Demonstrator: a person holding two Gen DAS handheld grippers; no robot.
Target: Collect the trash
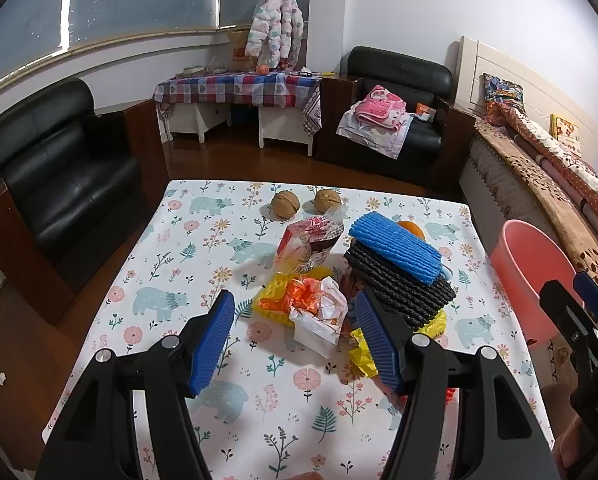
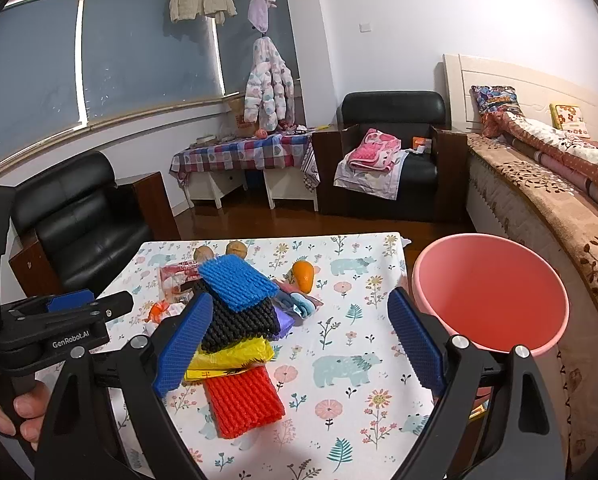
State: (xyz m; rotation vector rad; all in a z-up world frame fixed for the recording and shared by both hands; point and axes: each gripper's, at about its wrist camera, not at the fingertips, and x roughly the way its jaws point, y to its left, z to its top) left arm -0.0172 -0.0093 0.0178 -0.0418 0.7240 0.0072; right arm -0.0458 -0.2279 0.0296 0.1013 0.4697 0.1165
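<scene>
A pile of trash lies mid-table: a blue foam net on a black foam net, yellow plastic, a crumpled white wrapper with orange ribbon, and a clear snack bag. My left gripper hovers open just before the wrapper. In the right wrist view the blue net, black net, yellow bag and red foam net are stacked. My right gripper is open above them. The pink bin stands off the table's right edge.
Two walnuts and an orange sit toward the far side of the floral tablecloth. Black armchairs stand left and behind, a bed runs along the right. A hand holds the left gripper.
</scene>
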